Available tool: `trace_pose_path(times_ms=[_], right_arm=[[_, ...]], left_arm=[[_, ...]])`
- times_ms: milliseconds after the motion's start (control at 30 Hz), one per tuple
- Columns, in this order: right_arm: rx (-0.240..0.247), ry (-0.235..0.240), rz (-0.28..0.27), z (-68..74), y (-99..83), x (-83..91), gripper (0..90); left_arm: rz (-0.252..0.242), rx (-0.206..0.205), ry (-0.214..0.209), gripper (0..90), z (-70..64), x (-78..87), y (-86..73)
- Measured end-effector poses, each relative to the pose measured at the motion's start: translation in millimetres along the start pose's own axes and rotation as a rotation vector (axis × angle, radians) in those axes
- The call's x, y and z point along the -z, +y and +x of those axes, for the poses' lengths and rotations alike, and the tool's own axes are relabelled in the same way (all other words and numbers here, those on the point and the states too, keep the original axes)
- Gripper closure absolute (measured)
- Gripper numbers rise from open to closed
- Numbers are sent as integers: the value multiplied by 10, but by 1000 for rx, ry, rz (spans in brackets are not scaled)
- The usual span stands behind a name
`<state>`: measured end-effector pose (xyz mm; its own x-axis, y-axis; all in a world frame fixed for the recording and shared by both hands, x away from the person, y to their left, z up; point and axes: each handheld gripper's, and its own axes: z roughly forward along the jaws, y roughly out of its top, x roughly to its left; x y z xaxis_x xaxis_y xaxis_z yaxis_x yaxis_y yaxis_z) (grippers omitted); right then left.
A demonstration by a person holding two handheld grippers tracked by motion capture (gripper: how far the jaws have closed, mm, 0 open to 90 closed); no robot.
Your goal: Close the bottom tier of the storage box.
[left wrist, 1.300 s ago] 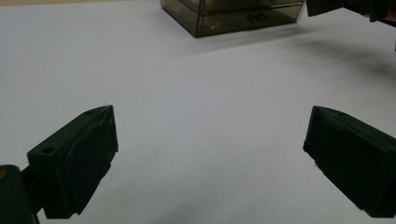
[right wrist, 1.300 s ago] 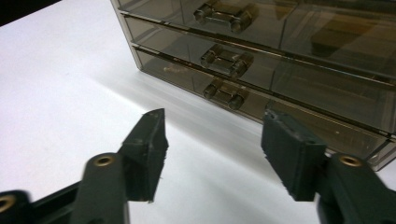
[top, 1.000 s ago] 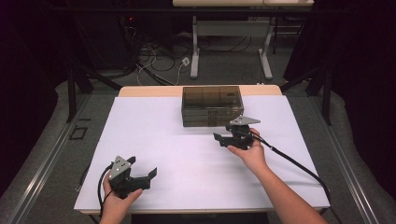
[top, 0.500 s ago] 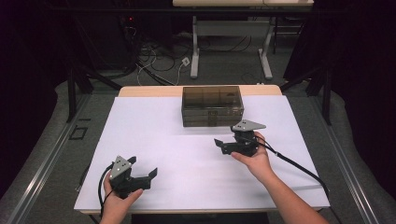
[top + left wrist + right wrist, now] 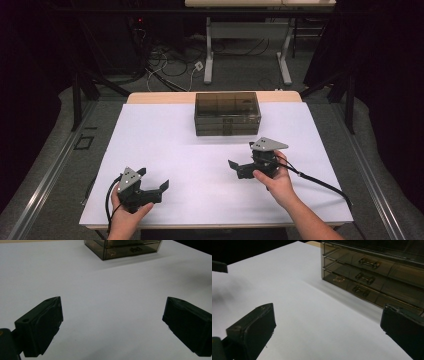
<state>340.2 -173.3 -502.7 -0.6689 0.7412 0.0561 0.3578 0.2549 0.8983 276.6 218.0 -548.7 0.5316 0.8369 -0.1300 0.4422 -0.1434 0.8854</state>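
Basically nothing is done on the drawer box (image 5: 227,113) yet, judging by how things lie. It sits upper centre of the high view, at the far edge of the white table (image 5: 165,135), smoky translucent plastic with stacked drawers, and all the drawers that show look pushed in flush (handles visible in the right gripper view, upper right of that frame, none pulled). Right gripper (image 5: 240,169) is right of centre in the high view, just below the box and apart from it, jaws spread wide with nothing between them; in its own view the two black jaws sit at the lower corners with bare table between. Left gripper (image 5: 156,187) is lower left of the high view, well apart from the box, jaws also wide open and empty; its own view has the box at the top centre, far off. My read: the work is at the approach stage at most. No contact with any handle, no drawer open, nothing lifted. Can't tell what is inside the drawers (too dark, a faint glint in one). Everything is left: reach, grip a handle, pull.
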Motion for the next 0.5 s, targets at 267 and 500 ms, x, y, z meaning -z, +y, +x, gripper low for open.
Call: trace_pose_path(times_ms=[267, 500], right_arm=[[25, 38, -7, 141, -72, 127, 0], [58, 14, 2, 234, -152, 226, 0]], left_arm=[[-1, -2, -13, 28, -24, -8, 5], [-11, 19, -33, 19, -33, 4, 13]])
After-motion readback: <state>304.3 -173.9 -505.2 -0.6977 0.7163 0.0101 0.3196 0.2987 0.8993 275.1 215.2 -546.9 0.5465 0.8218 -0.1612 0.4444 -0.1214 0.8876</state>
